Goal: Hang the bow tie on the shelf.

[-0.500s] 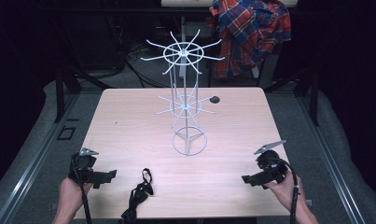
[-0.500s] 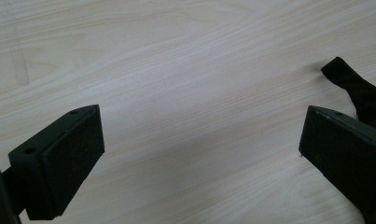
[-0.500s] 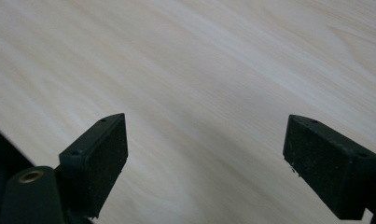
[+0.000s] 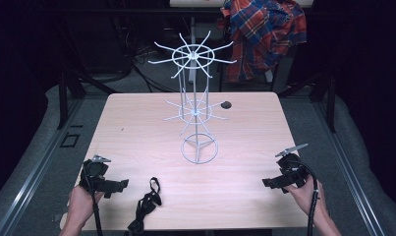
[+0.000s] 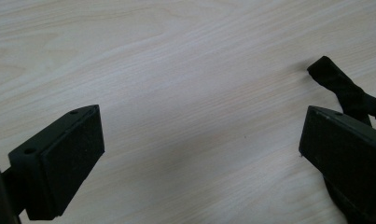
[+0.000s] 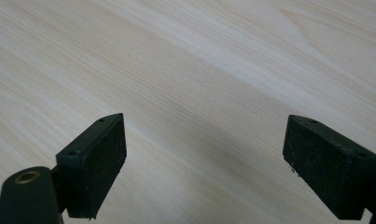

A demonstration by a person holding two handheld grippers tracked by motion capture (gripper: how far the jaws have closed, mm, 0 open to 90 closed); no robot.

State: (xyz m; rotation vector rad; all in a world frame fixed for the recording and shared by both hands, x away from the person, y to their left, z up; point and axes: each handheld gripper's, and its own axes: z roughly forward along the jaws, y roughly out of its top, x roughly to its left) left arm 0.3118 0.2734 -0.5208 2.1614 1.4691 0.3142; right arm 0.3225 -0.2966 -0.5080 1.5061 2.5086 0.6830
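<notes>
A white wire rack [image 4: 195, 110] with two tiers of radiating hooks stands on a ring base at the middle of the wooden table [image 4: 136, 137]. A black strap [image 4: 146, 204] lies near the front edge, just right of my left gripper [image 4: 118, 185]. In the left gripper view my left gripper [image 5: 199, 126] is open over bare wood, and the black strap [image 5: 344, 88] lies beside and behind its right jaw. My right gripper [image 4: 268, 183] rests at the front right, pointing left. In the right gripper view my right gripper [image 6: 204, 130] is open with nothing between its jaws.
A small dark object [image 4: 226, 104] lies on the table behind the rack. A plaid shirt [image 4: 264, 34] hangs beyond the far edge. Grey floor and metal rails flank the table on both sides.
</notes>
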